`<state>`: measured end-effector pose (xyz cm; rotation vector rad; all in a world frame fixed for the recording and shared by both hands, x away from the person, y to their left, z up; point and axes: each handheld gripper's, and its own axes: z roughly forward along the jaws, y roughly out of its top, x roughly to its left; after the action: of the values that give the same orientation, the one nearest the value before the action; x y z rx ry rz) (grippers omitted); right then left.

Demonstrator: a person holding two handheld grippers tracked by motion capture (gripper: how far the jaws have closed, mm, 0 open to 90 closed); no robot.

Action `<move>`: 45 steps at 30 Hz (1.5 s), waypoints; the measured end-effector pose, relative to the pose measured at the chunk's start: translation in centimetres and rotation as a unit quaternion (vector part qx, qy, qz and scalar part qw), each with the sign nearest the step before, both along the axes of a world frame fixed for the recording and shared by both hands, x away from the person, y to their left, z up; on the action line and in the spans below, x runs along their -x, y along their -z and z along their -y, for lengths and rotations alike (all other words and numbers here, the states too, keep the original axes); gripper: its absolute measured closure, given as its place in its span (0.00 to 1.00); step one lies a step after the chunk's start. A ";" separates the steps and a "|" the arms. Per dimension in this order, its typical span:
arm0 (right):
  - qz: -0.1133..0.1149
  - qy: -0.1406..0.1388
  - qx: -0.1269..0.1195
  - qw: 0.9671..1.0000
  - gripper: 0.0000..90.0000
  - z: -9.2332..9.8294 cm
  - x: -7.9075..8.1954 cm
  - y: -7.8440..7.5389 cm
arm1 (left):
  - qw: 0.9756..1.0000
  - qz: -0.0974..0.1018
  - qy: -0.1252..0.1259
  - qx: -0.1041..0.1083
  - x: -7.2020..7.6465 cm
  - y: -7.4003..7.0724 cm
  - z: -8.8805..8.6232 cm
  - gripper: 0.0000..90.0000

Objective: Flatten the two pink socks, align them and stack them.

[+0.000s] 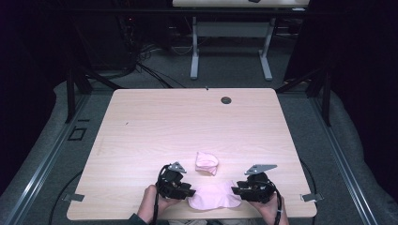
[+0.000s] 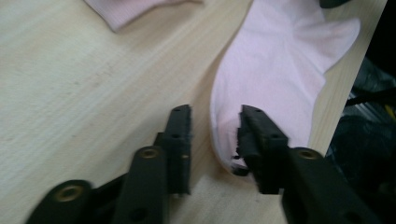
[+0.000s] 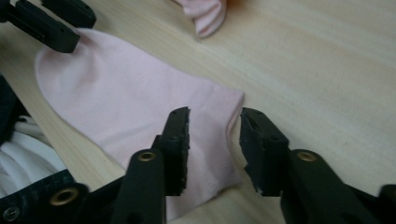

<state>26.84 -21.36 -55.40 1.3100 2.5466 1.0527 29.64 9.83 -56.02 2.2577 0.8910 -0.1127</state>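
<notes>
Plain pink sock (image 1: 213,196) bears no readable writing.

A light wooden worktop (image 1: 155,126) stretches away from the fingers, its far edge well apart from them. Near that far edge sits a small dark round grommet (image 1: 226,100). Beyond the worktop, farthest from the fingers, a white-legged desk (image 1: 230,47) stands on grey floor (image 1: 155,65), with black cables (image 1: 145,70) trailing beside it.

Black two-jaw left tool (image 1: 189,192), right tool (image 1: 236,190) (brass-ringed screw holes), grey three-cornered plates, trailing cables
</notes>
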 end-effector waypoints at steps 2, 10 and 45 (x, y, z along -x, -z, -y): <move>0.017 -0.002 0.005 1.000 0.59 0.1 -0.3 -0.8 | 1.000 0.015 -0.012 0.008 -0.1 -0.2 -0.7 0.52; 0.092 -0.072 0.043 0.992 0.60 -3.1 -2.9 -4.0 | 0.993 0.083 -0.085 0.005 -0.3 -1.0 -3.1 0.19; 0.030 -0.035 0.066 0.997 0.75 -6.3 -7.3 -1.2 | 0.993 0.069 -0.092 0.009 -1.8 0.1 -3.1 0.19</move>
<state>34.19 -15.10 -54.23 1.1461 2.5852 0.9044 31.45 12.91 -56.11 2.1268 1.0127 0.1183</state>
